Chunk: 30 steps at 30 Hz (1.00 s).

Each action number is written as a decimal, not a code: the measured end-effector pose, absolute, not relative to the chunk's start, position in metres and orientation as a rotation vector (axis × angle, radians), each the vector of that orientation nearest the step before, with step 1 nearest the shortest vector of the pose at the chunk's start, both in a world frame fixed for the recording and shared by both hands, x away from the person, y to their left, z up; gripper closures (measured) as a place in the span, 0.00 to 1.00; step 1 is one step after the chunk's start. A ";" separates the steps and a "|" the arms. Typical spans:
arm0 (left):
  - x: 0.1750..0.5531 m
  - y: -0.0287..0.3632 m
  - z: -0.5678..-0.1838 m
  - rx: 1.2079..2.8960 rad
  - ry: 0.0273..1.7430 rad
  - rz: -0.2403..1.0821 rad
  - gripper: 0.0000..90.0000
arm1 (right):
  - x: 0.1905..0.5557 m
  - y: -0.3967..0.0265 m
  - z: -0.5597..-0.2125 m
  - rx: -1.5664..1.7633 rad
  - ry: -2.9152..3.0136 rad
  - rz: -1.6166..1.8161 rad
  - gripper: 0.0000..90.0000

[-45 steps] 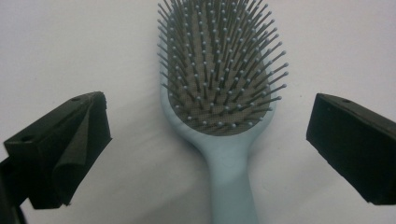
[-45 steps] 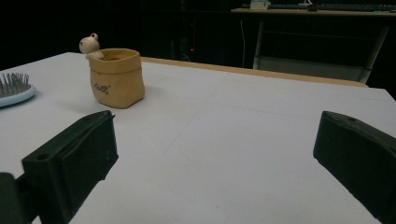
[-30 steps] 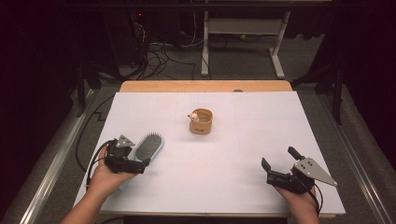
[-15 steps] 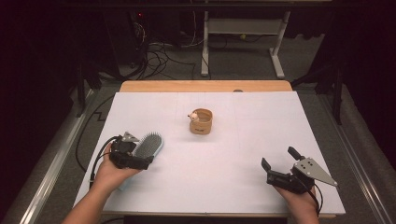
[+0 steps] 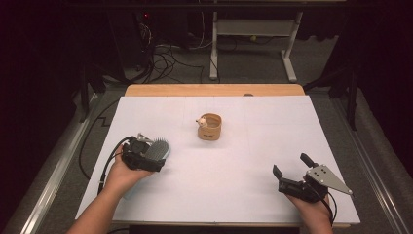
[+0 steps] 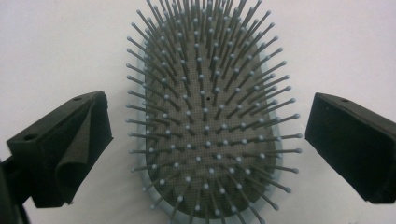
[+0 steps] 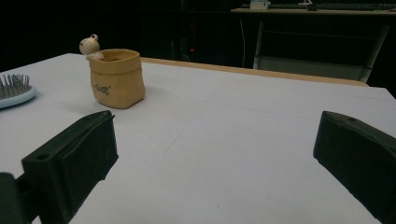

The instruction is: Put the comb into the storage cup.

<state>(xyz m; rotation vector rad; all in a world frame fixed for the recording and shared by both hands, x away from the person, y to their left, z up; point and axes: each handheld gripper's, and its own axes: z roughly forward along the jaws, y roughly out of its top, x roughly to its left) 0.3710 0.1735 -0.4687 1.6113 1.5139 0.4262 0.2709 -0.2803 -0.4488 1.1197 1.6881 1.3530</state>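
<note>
Left gripper view puts your left gripper (image 6: 205, 140) spread wide above the hairbrush (image 6: 210, 121), 1 jaw on either side. Your right gripper (image 5: 293, 171) also sits spread, resting low on the table (image 5: 243, 195).

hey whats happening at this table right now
A person holds a gripper in each hand at a white-covered table. The left gripper hangs over a blue-grey hairbrush that lies bristles up, with its jaws open on either side of the brush head and not touching it. The right gripper rests open near the front right edge, holding nothing. A small tan pot with a little figure on its rim stands untouched mid-table.
</note>
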 end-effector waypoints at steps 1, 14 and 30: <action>0.372 0.173 -0.469 1.616 1.509 0.444 0.04 | 0.271 -0.280 -0.449 1.120 1.687 1.353 0.00; 0.377 0.162 -0.481 1.682 1.563 0.404 0.04 | 0.270 -0.280 -0.449 1.123 1.684 1.361 0.00; 0.384 0.162 -0.481 1.696 1.613 0.340 0.05 | 0.271 -0.281 -0.449 1.124 1.684 1.360 0.00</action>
